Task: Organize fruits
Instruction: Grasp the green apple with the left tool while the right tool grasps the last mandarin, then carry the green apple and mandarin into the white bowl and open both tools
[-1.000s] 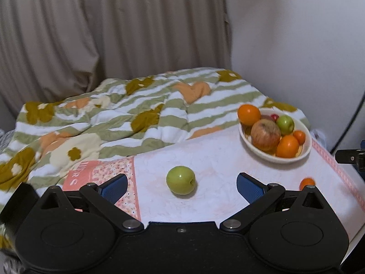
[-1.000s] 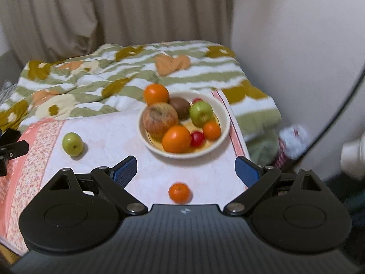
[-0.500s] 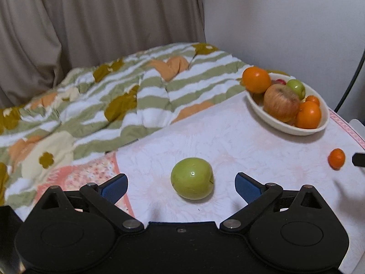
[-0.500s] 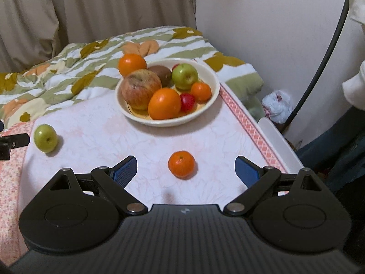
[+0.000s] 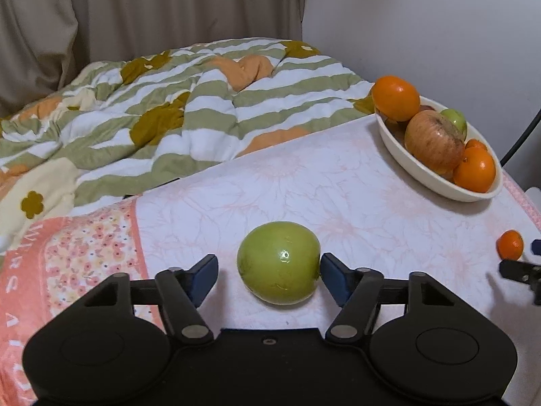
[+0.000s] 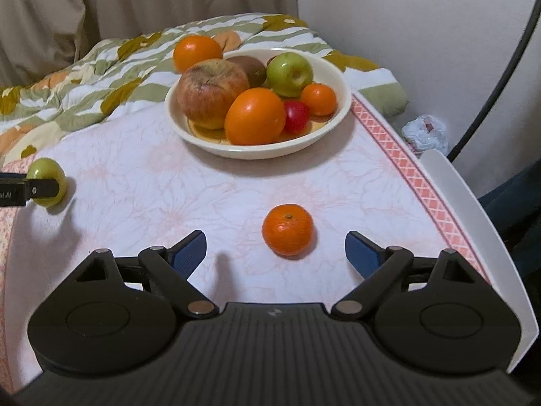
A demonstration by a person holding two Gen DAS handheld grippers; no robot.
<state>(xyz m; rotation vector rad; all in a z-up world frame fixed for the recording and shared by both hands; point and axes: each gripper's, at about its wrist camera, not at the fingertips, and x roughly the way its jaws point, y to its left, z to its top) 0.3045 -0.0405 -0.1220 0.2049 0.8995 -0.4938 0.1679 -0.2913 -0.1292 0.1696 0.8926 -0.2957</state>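
Note:
A loose green apple (image 5: 279, 263) lies on the white floral tablecloth (image 5: 338, 189), between the blue pads of my open left gripper (image 5: 268, 270); the right pad touches or nearly touches it, the left pad stands apart. A small mandarin (image 6: 288, 234) lies on the cloth just ahead of my open right gripper (image 6: 275, 252), between its fingertips' line and slightly beyond. A cream bowl (image 6: 324, 135) at the back holds oranges, a large reddish apple, a green apple, a kiwi and a small red fruit. The bowl also shows in the left wrist view (image 5: 429, 179).
A striped green and white quilt (image 5: 189, 108) lies behind the table. Curtains hang at the back, a white wall on the right. The table's right edge has a pink border and a white rim (image 6: 473, 223). A black cable (image 6: 507, 67) curves by the wall.
Both grippers moved forward and lower. The green apple now sits between the left fingers and the left jaws have narrowed. The mandarin is closer to the right gripper.

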